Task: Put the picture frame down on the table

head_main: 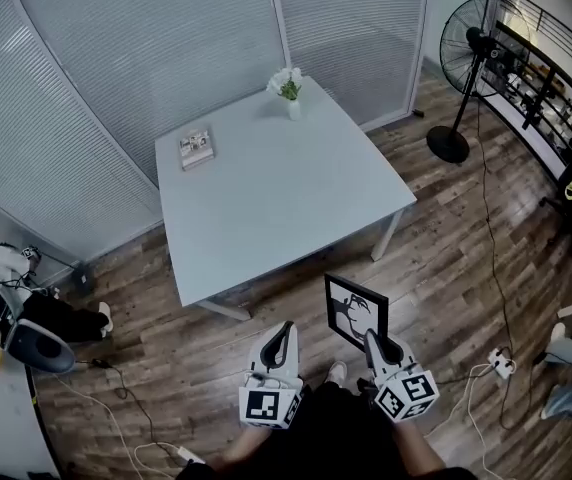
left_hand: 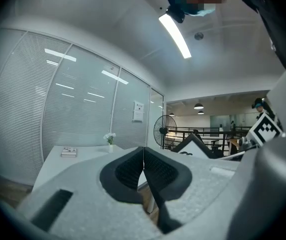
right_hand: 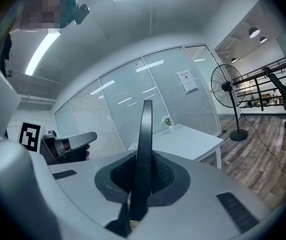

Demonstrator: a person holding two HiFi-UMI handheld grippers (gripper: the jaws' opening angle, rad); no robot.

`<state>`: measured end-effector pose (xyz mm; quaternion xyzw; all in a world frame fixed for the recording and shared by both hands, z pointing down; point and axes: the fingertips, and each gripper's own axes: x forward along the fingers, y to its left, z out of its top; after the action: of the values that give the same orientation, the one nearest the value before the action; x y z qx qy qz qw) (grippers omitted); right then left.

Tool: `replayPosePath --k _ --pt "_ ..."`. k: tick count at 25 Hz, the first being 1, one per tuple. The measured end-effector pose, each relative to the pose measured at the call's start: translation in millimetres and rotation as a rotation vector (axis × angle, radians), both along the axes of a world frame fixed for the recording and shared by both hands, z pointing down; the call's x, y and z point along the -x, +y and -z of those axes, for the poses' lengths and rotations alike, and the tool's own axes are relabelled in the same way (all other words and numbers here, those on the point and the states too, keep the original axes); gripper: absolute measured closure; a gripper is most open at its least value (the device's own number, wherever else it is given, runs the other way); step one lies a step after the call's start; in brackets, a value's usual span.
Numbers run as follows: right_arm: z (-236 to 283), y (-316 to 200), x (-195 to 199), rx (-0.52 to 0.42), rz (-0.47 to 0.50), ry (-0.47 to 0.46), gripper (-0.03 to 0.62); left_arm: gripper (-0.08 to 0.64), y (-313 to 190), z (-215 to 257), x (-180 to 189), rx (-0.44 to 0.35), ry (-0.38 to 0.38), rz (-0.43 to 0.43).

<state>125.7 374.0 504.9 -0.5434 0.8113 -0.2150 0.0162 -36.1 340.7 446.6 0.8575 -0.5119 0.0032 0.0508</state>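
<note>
The right gripper [head_main: 373,341] has its two jaws squeezed onto the thin bottom edge of a flat black picture frame with a black-and-white picture in it [head_main: 356,310]. The frame stands up straight in the grip, out in the air over the brown wooden floor [head_main: 446,268]. It is not on the table (it hangs just off the near edge, at about 5 o'clock from the table's middle). The left gripper [head_main: 287,330] is just beside the right one, at its 9 o'clock. Its jaws are pressed together and there is nothing between them. The big square white table [head_main: 276,198] sits at 12 o'clock from both grippers. On it, a small white vase of white flowers [head_main: 288,88] stands at the far 12 o'clock end. A small flat box-like thing [head_main: 196,148] lies near 10 o'clock. A tall black standing fan [head_main: 463,48] is on the floor at about 2 o'clock from the table.
</note>
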Motion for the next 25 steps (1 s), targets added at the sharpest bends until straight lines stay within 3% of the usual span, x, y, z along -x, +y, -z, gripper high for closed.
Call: replayPosePath --k 13,25 --pt "-14.2 -54.3 -28.3 0.011 0.001 -0.005 0.56 0.543 -51.3 -18.9 -10.0 0.028 -0.015 0.041" --pt "-16.6 -161.9 -27.8 0.039 -0.018 0.015 0.56 0.543 -176.3 -23.0 -19.6 0.03 0.004 -0.006"
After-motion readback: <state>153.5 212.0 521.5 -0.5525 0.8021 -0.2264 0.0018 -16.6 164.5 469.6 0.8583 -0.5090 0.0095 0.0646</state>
